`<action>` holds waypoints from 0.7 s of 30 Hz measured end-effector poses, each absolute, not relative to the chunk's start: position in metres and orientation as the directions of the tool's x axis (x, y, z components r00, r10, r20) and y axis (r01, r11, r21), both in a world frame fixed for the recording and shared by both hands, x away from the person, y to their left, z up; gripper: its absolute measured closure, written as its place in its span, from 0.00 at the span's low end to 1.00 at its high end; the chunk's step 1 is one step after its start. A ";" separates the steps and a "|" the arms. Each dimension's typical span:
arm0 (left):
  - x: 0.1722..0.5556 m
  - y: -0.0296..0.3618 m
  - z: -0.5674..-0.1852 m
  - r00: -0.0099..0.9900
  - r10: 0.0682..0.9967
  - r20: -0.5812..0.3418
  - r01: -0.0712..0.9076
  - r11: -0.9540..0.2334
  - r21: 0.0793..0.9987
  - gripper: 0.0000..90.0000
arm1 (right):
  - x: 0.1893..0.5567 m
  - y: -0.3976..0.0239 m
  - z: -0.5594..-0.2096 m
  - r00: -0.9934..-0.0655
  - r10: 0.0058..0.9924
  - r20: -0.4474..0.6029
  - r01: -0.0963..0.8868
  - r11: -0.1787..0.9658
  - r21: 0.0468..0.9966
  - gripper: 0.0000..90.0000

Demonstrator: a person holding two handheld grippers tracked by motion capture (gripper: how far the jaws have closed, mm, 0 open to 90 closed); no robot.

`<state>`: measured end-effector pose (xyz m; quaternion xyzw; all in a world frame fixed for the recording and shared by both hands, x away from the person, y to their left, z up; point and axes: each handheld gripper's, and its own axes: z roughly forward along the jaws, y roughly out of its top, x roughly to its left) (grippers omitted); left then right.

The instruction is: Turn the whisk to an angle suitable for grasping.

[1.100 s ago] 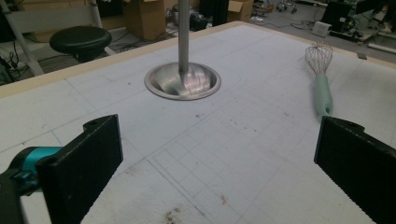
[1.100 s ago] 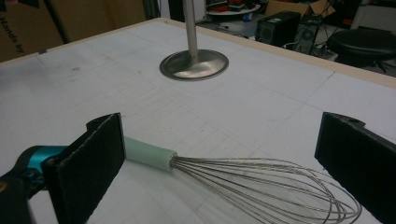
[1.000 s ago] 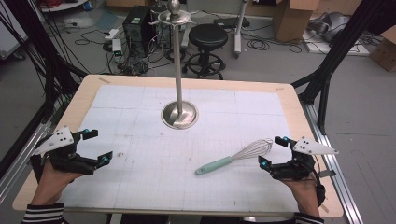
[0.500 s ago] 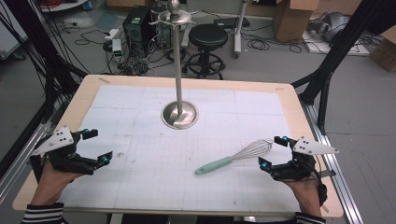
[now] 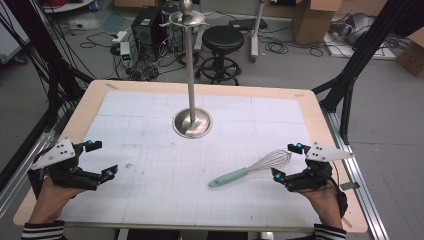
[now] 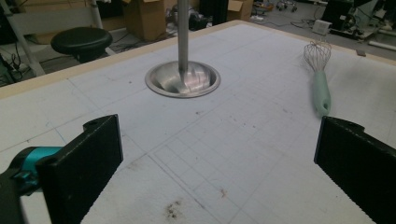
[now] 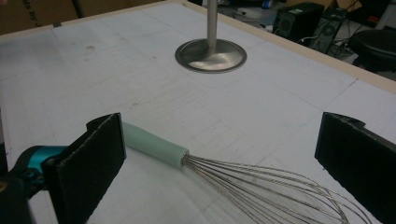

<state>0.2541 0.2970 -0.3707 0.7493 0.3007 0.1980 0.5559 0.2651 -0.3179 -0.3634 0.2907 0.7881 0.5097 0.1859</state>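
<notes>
So the landmark here is the metal stand, a tall pole on a round dished base, sitting on the white gridded mat toward the far middle of the wooden table. Everything else is on the near side of it.

The whisk lies flat on the mat, nearer the person than the stand and off to its right. Its mint-green handle points back toward the near-left, wire loops toward the right edge.

The right gripper is just beside the whisk's wire end, held in the person's right hand. Its jaws are spread wide apart, nothing between them being squeezed. In the right gripper view the whisk lies low between the two black jaws, handle next to the left one, with the stand's base further ahead.

The left gripper is well to the near-left of the stand, also with jaws wide apart and holding nothing, in the left hand. The left gripper view has the stand ahead and the whisk off to its right.
</notes>
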 end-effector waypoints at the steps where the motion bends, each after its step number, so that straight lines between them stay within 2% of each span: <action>1: 0.254 0.297 -0.371 0.743 0.668 -0.038 0.230 -0.201 0.952 0.02 | 0.266 -0.317 -0.364 -0.766 0.643 0.002 0.270 0.318 0.909 0.01; 14: 0.259 0.291 -0.372 0.745 0.666 -0.032 0.235 -0.217 0.947 0.02 | 0.277 -0.309 -0.356 -0.812 0.584 -0.013 0.283 0.413 0.866 0.01; 21: 0.259 0.289 -0.372 0.746 0.665 -0.032 0.235 -0.218 0.947 0.02 | 0.287 -0.298 -0.350 -0.859 0.511 -0.035 0.264 0.501 0.824 0.01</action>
